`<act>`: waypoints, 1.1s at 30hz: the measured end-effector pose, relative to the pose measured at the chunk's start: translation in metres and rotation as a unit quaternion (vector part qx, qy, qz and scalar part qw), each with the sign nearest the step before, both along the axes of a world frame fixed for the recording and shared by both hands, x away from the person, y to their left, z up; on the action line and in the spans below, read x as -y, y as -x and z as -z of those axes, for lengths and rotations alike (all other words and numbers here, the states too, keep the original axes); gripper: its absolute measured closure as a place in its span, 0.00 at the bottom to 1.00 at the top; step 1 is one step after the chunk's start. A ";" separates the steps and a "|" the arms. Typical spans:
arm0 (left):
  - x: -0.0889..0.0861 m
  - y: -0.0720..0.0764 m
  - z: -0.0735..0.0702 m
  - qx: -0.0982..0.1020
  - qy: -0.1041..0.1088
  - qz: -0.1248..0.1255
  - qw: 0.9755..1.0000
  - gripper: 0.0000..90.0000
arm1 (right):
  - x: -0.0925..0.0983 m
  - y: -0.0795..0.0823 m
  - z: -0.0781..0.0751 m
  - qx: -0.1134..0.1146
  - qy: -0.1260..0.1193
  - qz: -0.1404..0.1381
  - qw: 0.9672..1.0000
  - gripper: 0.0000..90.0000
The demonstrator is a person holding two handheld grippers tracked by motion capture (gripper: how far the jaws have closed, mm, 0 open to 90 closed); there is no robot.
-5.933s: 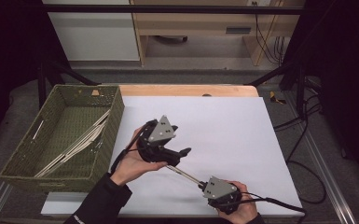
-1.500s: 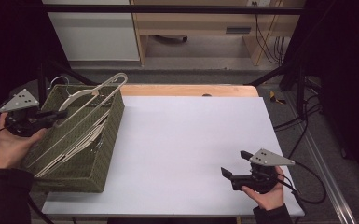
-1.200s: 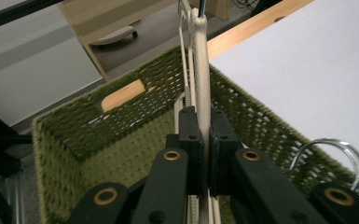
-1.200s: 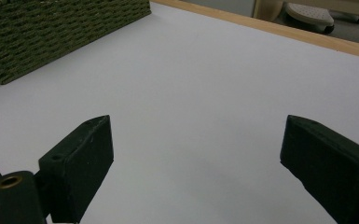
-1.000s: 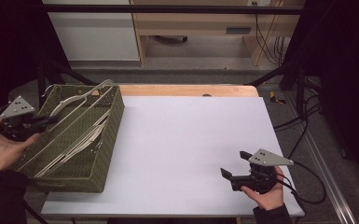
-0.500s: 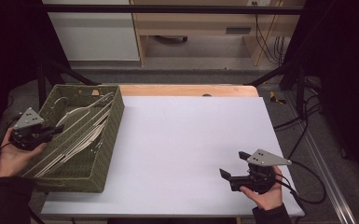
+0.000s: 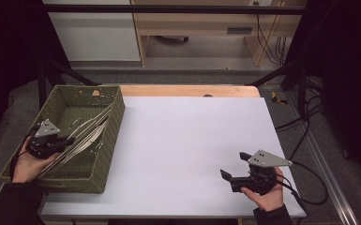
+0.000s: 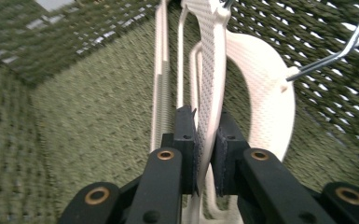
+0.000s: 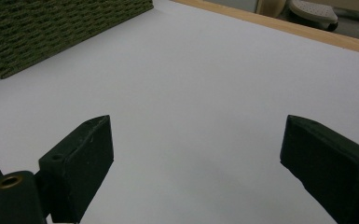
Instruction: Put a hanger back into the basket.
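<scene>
White plastic hanger [image 8: 210,93]: held edge-on between the two black jaws of the left gripper [image 8: 204,156], which are closed on a flat textured bar of the hanger, inside the green woven basket [image 7: 104,154]. In the high view the left gripper [image 7: 47,140] is seen over the near left part of the basket, which stands at the left edge of the white table [image 7: 187,140], and pale hangers [image 7: 86,133] are seen lying slantwise along the basket's length. A second curved white piece [image 8: 265,88] is noted just behind the held bar, with a thin metal wire hook [image 8: 349,42] at the upper right; whether these belong to the same hanger cannot be told. Handling, judged: light, fairly stiff with some spring, thin in section; the dotted surface is likely to give the pads fair purchase, though the smooth rims may slip. The long shape is liable to swing about the pinch and to snag on neighbouring hangers or the weave. Hold is best taken on the flat bar near its middle, as here, not on the wire hook. Right gripper [image 7: 244,176]: held above the near right corner of the table, jaws spread wide, nothing between them [image 9: 193,154].
</scene>
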State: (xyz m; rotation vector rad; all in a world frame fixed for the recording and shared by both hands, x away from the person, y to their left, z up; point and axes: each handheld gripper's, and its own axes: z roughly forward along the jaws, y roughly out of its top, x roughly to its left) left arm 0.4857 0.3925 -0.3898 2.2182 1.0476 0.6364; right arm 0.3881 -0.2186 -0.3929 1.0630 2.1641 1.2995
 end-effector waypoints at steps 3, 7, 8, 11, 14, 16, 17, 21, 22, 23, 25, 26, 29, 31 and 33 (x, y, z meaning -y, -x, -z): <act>0.007 -0.002 0.002 -0.030 -0.012 0.010 0.999 0.86 | -0.001 0.000 0.000 0.000 -0.002 0.003 1.000 0.11; 0.009 0.000 0.001 -0.026 0.011 0.018 0.999 0.82 | 0.000 0.000 0.000 0.001 0.001 0.000 1.000 0.11; 0.009 0.001 0.000 -0.023 0.020 0.018 0.999 0.81 | -0.001 0.000 0.000 0.001 -0.001 0.002 1.000 0.11; 0.009 0.005 -0.006 -0.019 0.029 0.025 0.999 0.76 | -0.001 0.000 0.001 0.000 -0.001 0.003 1.000 0.11; 0.010 0.010 -0.014 -0.003 0.044 0.030 0.999 0.72 | -0.001 0.000 0.001 0.001 -0.001 0.002 1.000 0.11; 0.011 0.013 -0.020 0.006 0.057 0.032 0.998 0.69 | -0.001 0.000 0.000 0.002 0.000 0.001 1.000 0.11; 0.011 0.015 -0.023 0.010 0.062 0.030 0.998 0.68 | -0.001 0.000 0.000 0.002 0.000 0.000 1.000 0.11; 0.017 0.021 -0.032 0.038 0.081 0.017 0.996 0.61 | -0.001 0.001 -0.001 0.005 -0.003 0.003 1.000 0.11; 0.020 0.023 -0.036 0.056 0.105 0.012 0.993 0.57 | 0.000 0.001 -0.001 0.010 -0.003 -0.002 1.000 0.11; 0.025 0.027 -0.042 0.080 0.125 0.010 0.989 0.53 | -0.001 0.001 -0.001 0.014 -0.004 -0.003 1.000 0.11; 0.032 0.033 -0.046 0.105 0.151 0.008 0.983 0.45 | -0.001 0.002 -0.002 0.015 -0.009 0.000 1.000 0.09; 0.032 0.033 -0.046 0.105 0.151 0.008 0.983 0.41 | -0.001 0.002 -0.002 0.015 -0.009 0.000 1.000 0.09; 0.051 0.045 -0.051 0.126 0.182 0.016 0.975 0.32 | 0.000 0.002 -0.002 0.018 -0.011 -0.002 1.000 0.08; 0.061 0.052 -0.052 0.133 0.193 0.026 0.972 0.28 | 0.000 0.002 -0.002 0.017 -0.015 -0.007 1.000 0.08; 0.072 0.058 -0.051 0.136 0.207 0.035 0.968 0.21 | -0.001 0.002 -0.002 0.018 -0.016 -0.003 1.000 0.07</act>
